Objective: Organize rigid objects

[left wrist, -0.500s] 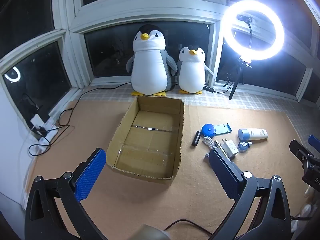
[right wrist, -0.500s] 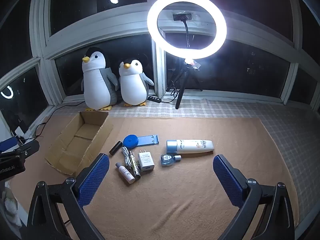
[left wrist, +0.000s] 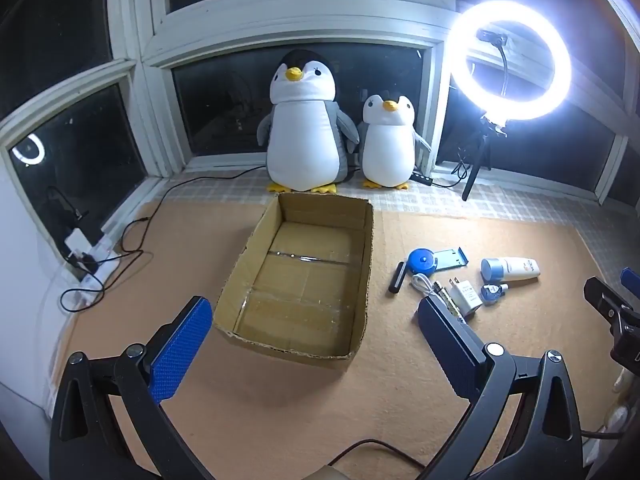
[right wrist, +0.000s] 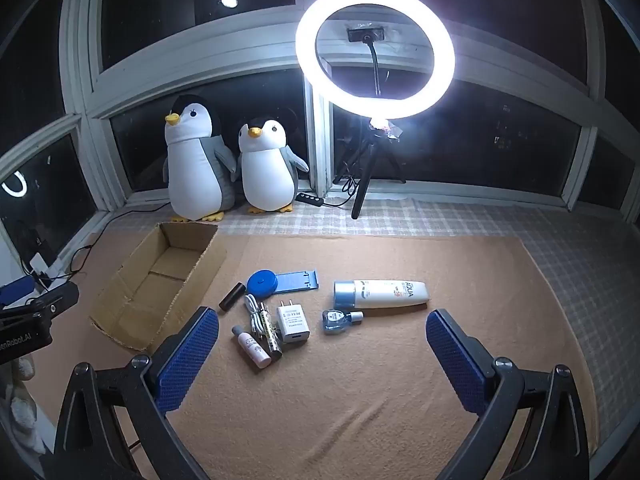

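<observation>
Left wrist view: the left gripper (left wrist: 310, 330) stands fully spread, nothing between its blue pads, touching nothing. It hangs above the mat over the near edge of the empty cardboard box (left wrist: 256, 236). The small items lie on the mat to the right of the box, apart from it.

Right wrist view: the right gripper (right wrist: 322, 342) is likewise spread wide and empty. Beyond it lie the sunscreen tube (right wrist: 384, 294), small blue bottle (right wrist: 336, 320), white charger (right wrist: 293, 324), white cable (right wrist: 252, 308) and pink tube (right wrist: 252, 347), all on the mat.
</observation>
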A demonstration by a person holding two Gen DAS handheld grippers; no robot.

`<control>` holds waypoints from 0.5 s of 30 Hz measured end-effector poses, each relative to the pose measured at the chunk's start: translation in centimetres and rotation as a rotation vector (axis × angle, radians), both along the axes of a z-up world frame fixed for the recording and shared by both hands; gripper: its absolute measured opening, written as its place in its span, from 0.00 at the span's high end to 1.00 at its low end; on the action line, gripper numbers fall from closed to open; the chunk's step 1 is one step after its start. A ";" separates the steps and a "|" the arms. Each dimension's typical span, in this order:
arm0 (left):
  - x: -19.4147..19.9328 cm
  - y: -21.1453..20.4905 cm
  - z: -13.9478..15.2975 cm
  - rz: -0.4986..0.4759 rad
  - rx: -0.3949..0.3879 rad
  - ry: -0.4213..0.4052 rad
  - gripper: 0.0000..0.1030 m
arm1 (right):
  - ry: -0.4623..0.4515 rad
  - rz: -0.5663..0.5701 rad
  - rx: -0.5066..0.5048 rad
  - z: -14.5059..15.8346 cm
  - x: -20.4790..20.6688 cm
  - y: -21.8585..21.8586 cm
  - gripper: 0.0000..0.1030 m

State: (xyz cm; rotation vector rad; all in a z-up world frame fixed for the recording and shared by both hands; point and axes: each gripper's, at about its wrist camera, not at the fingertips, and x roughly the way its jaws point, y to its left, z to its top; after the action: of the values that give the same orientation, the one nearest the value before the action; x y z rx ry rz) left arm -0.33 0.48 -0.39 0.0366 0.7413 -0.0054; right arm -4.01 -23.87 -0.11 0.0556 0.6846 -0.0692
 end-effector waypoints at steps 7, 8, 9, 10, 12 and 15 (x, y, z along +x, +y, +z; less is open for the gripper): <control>-0.1 -0.4 0.1 0.003 0.001 -0.003 0.01 | 0.001 0.001 -0.001 -0.1 0.2 0.3 0.00; 0.0 -0.4 0.1 0.003 0.000 -0.002 0.01 | 0.002 0.001 -0.001 0.0 0.1 0.3 0.00; -0.1 -0.4 0.2 0.003 -0.001 -0.001 0.01 | 0.002 0.001 -0.001 0.1 0.2 0.4 0.00; 0.0 -0.4 0.2 0.003 0.000 -0.002 0.01 | 0.003 0.001 -0.001 0.1 0.1 0.4 0.00; 0.0 -0.4 0.2 0.003 -0.001 -0.002 0.01 | 0.002 0.002 0.000 0.0 0.1 0.3 0.00; 0.0 -0.5 0.2 0.003 0.000 -0.001 0.01 | 0.003 0.002 -0.001 0.0 0.1 0.4 0.00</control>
State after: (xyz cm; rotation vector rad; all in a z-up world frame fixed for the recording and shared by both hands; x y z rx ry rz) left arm -0.30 0.00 -0.18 0.0356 0.7400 -0.0028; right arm -3.92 -23.44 -0.13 0.0535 0.6872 -0.0679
